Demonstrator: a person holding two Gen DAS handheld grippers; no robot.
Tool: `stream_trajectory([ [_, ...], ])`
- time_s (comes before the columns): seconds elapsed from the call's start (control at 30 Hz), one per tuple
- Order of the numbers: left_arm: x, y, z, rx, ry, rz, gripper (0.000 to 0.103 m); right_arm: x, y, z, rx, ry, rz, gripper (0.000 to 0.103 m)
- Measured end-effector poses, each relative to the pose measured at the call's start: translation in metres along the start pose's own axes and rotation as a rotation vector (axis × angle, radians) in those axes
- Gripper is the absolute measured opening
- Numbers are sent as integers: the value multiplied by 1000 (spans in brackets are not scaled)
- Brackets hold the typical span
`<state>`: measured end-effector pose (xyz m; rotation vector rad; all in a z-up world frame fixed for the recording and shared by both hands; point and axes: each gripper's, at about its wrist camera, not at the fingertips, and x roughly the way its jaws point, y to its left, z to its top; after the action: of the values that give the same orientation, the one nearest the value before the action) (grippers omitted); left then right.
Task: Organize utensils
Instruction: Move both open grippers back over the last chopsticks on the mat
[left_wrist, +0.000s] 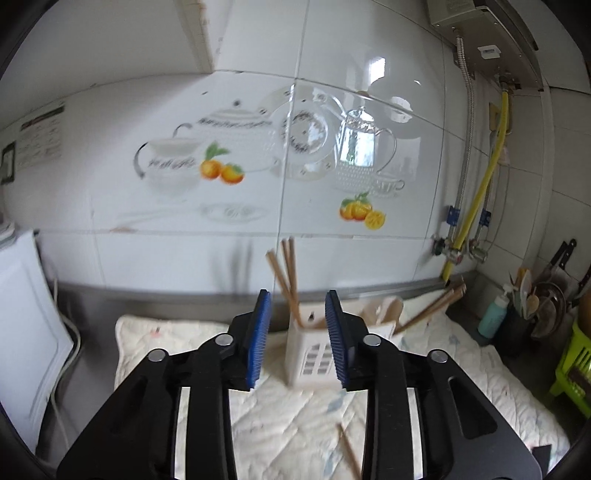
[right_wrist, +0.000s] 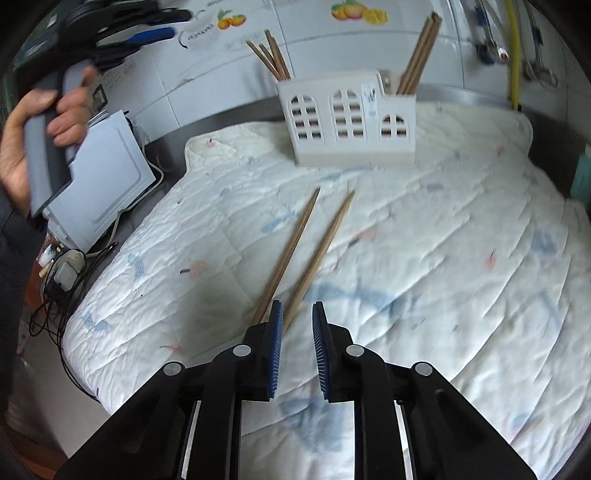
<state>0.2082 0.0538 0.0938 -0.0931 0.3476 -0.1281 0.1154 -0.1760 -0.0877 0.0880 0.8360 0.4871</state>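
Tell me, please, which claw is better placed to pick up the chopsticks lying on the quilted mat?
Right. The right claw hangs open just above the near ends of the two loose chopsticks, while the left claw is open, raised, facing the white holder.

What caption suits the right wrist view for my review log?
Open right gripper hovers over two loose chopsticks on the quilted cloth, before the white utensil holder.

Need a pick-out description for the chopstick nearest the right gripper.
On the white quilt, in front of the white holder, two loose chopsticks lie side by side. Take the right chopstick: its near end lies between the right gripper fingers; the left chopstick ends behind the left finger.
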Motion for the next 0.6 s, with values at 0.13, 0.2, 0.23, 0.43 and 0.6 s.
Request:
stream_trajectory([
  [0.13,-20,13,-25,-24,10,16,36,10,9,-8,47,11,0,14],
  [0.2,-30,20,-40,-43,22,30,39,14,10,-8,75,12,1,14],
  [0.23,-33,22,-45,-47,27,35,39,15,12,-8,79,12,-7,14],
  [0.43,-56,33,-85,-71,49,68,40,25,12,-9,126,40,-45,14],
  [0.6,-67,42,-109,-107,69,77,47,30,14,-10,146,52,-70,14],
])
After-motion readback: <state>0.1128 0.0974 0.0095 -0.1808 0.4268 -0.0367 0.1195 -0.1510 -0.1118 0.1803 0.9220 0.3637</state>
